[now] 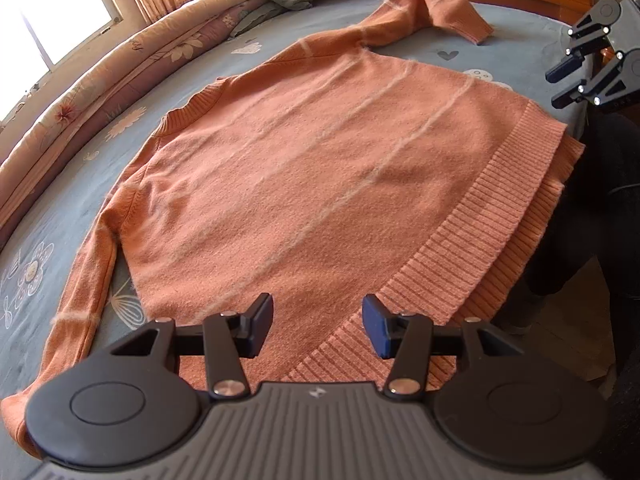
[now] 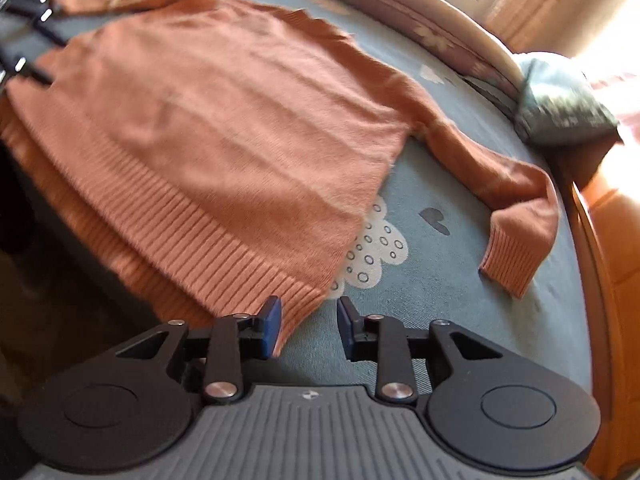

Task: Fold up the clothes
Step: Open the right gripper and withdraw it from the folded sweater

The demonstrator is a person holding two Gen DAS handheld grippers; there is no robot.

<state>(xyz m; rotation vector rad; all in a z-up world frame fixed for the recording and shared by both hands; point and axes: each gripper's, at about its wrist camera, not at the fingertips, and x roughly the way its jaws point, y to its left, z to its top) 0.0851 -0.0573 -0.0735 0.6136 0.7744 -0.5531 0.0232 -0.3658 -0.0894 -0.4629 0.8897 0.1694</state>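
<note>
On blue bedsheet (image 1: 440,40), orange sweater (image 1: 300,152) spread flat; left gripper (image 1: 318,330) and right gripper (image 2: 308,326) both released, grasping nothing.

No legible text, label, brand name or number appears in either view. The grey housing (image 1: 316,420) behind each pair of tongs carries a small white emblem (image 1: 316,393), too small to read.
</note>
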